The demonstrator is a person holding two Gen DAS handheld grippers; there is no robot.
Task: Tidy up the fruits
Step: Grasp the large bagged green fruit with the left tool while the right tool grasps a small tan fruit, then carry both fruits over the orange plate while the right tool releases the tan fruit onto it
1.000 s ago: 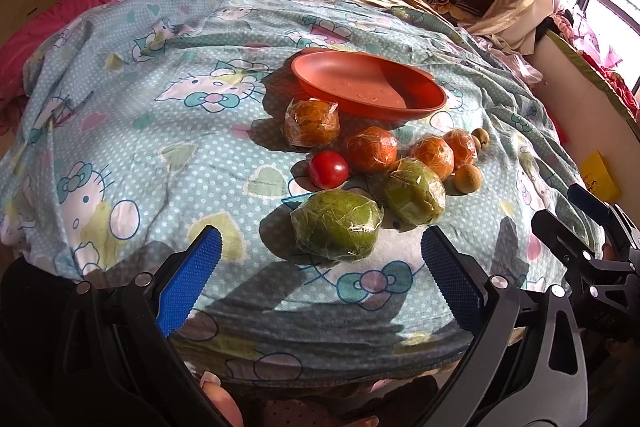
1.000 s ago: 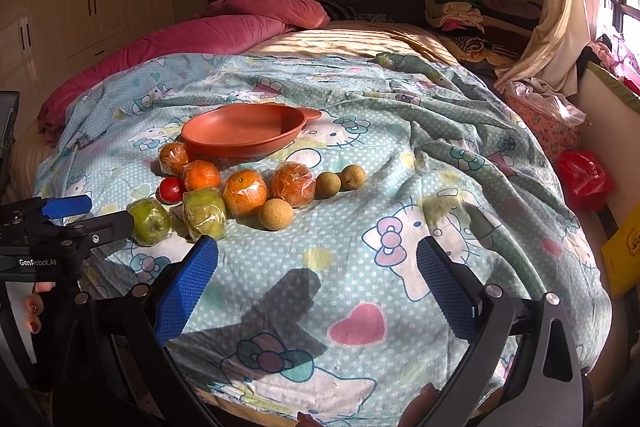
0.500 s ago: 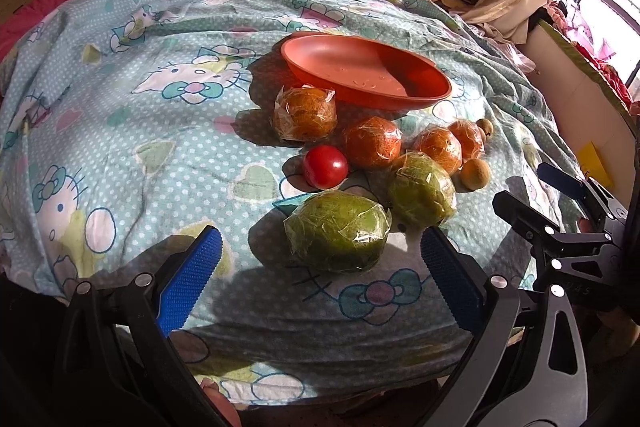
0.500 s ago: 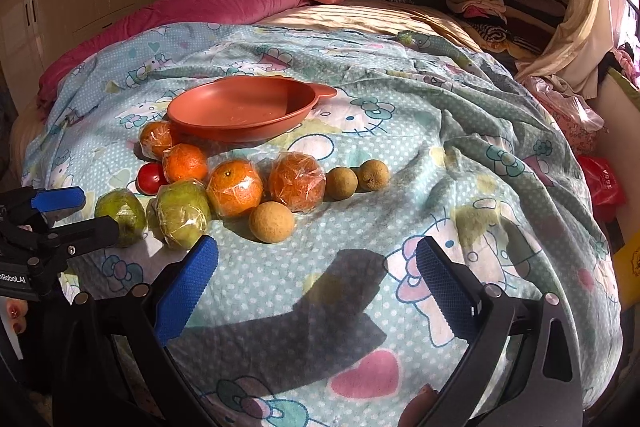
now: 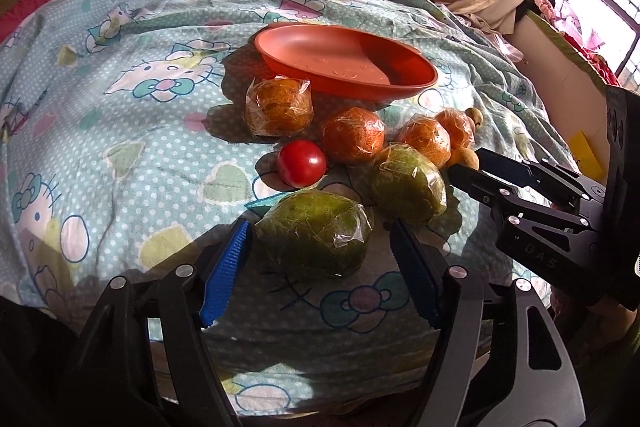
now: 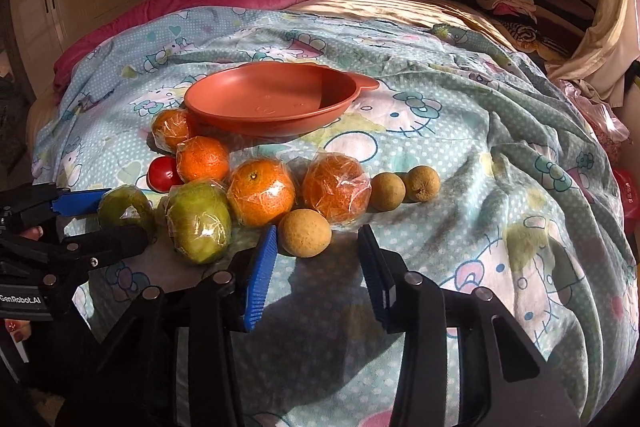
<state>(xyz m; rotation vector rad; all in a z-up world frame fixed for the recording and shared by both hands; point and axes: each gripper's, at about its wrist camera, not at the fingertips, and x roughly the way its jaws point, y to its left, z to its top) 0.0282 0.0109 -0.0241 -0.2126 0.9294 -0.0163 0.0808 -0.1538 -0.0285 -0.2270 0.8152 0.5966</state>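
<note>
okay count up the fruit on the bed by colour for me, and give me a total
Orange, plastic-wrapped: 4
Green, plastic-wrapped: 2
Red tomato: 1
Small tan-brown round fruits: 3
Total: 10, all on the bedspread; none in the orange dish.

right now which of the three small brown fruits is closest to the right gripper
The brown fruit lying alone in front of the wrapped oranges, just ahead of the right gripper; the other two sit farther back.
</note>
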